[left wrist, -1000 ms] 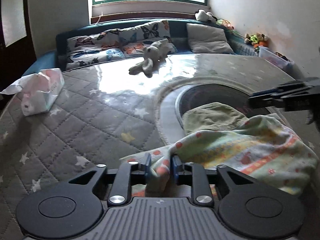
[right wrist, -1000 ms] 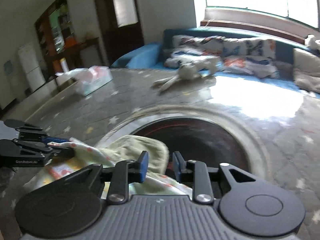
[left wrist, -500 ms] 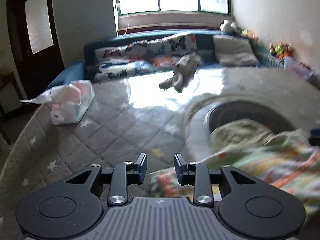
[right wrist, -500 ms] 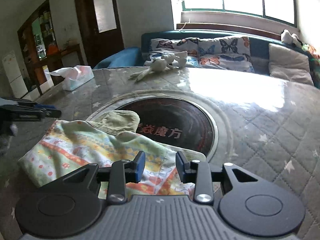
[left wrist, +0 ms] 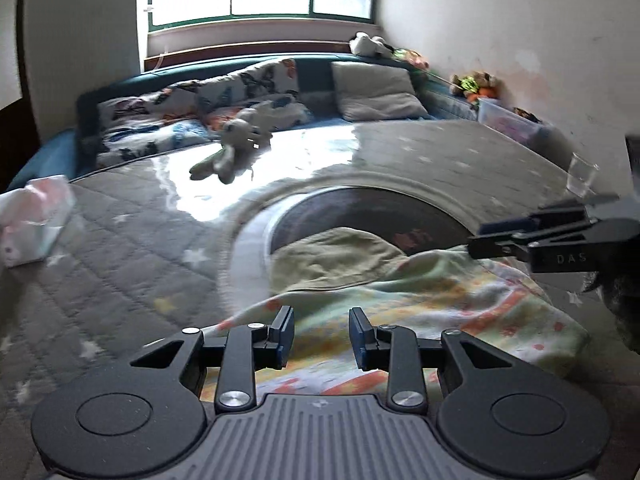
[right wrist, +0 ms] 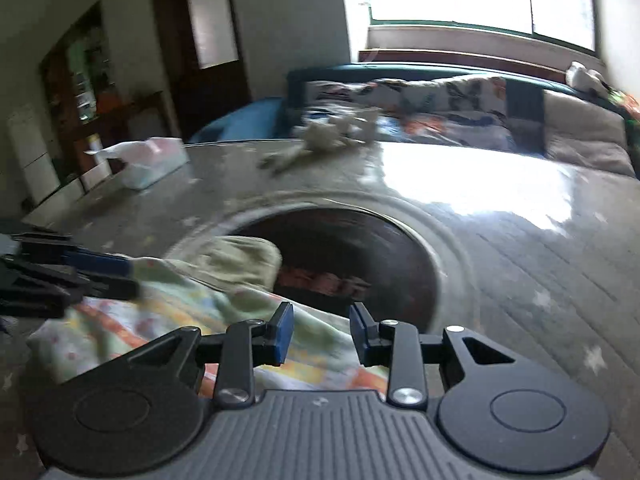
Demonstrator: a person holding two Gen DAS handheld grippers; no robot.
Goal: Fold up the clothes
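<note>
A small patterned garment [left wrist: 420, 304] in pale green, yellow and orange lies on the round table, its olive-green part [left wrist: 336, 256] over the dark centre disc. It also shows in the right wrist view [right wrist: 192, 320]. My left gripper [left wrist: 320, 334] is open and empty, just above the garment's near edge. My right gripper [right wrist: 321, 334] is open and empty over the garment's right edge. The right gripper shows in the left wrist view [left wrist: 504, 236]; the left gripper shows in the right wrist view [right wrist: 80, 276].
The table has a grey quilted star cover [left wrist: 120, 256] and a dark centre disc [right wrist: 360, 256]. A tissue box [left wrist: 32, 220], a stuffed toy [left wrist: 236, 148] and a clear cup [left wrist: 580, 176] stand on it. A cushioned bench [left wrist: 240, 92] runs behind.
My left gripper let go of the garment's corner and opened. Both grippers pulled back, then came down again close over the garment, which now lies flat.
</note>
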